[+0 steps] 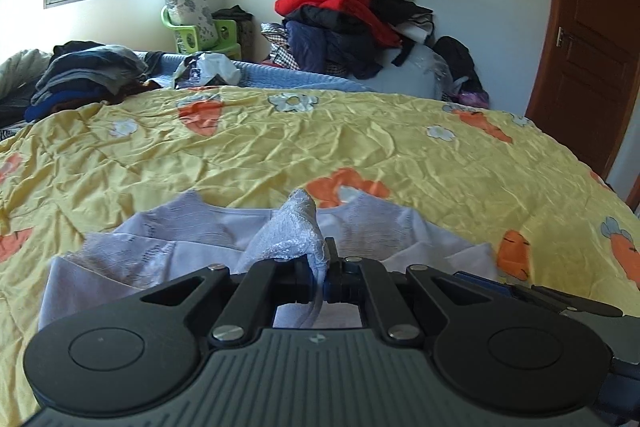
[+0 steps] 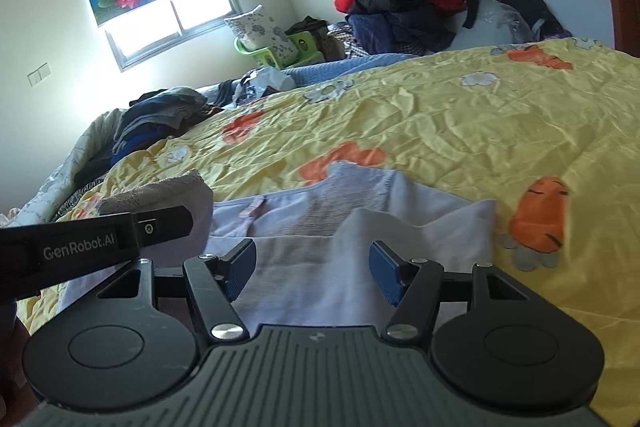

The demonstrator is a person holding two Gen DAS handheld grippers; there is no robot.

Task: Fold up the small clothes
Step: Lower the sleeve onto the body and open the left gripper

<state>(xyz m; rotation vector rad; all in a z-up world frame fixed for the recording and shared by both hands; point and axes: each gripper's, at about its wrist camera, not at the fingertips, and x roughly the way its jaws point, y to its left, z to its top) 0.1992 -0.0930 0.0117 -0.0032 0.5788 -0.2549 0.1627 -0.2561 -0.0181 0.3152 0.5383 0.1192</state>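
Pale lilac top point(image 2: 320, 227) lies rumpled on the quilt point(image 2: 460, 123), lacy sleeve pinched in the left gripper point(image 1: 322, 269), right gripper point(image 2: 312, 267) spread empty, loads of bare quilt beyond.

A: Where does the small garment point(image 1: 360, 227) lie relative to the quilt point(image 1: 280, 147)?

B: On the quilt, at its near edge. The left hand-held gripper point(image 1: 324, 267) sits over the garment's near part, with a fold of the garment between its fingers. The right hand-held gripper point(image 2: 312, 271) sits over the same garment, to the right of the left one.

A: And past the quilt?

B: A stack of clothes point(image 1: 88, 71) lies at its far left edge. A bigger clothes pile point(image 1: 348, 15) stands behind its far edge; the door point(image 1: 592, 27) is right of the quilt.
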